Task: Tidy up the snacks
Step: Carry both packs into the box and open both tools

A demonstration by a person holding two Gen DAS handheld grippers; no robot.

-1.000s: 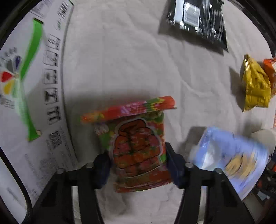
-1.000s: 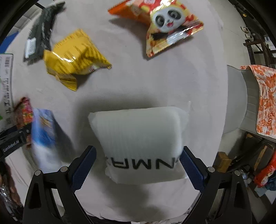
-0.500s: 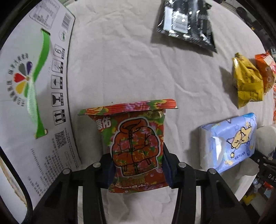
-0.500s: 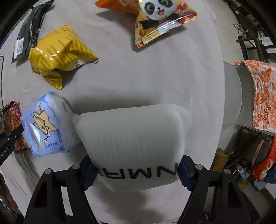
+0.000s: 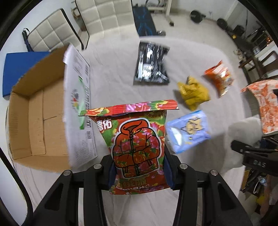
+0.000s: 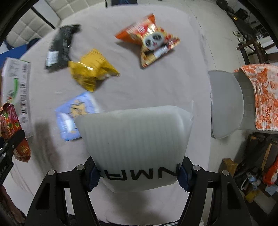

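Note:
My left gripper (image 5: 138, 171) is shut on a red floral snack bag (image 5: 136, 139) and holds it high above the grey tabletop (image 5: 113, 73). My right gripper (image 6: 138, 172) has a white ribbed packet with black letters (image 6: 135, 139) between its blue pads; its jaws are still closing and the pads press the packet's sides. Below lie a blue packet (image 6: 76, 116), a yellow bag (image 6: 90, 73), a black pouch (image 6: 60, 43) and an orange panda bag (image 6: 151, 41). The open cardboard box (image 5: 34, 113) stands at the left of the left wrist view.
White padded chairs (image 5: 97, 15) stand beyond the table's far edge. A grey seat with an orange patterned cloth (image 6: 260, 93) is off the table's right side. A blue board (image 5: 19, 67) lies behind the box. Clutter sits on the floor at the lower right.
Both grippers closed on their packets and rose well above the table. The scene now looks smaller, and the box's inside and the chairs have come into view.

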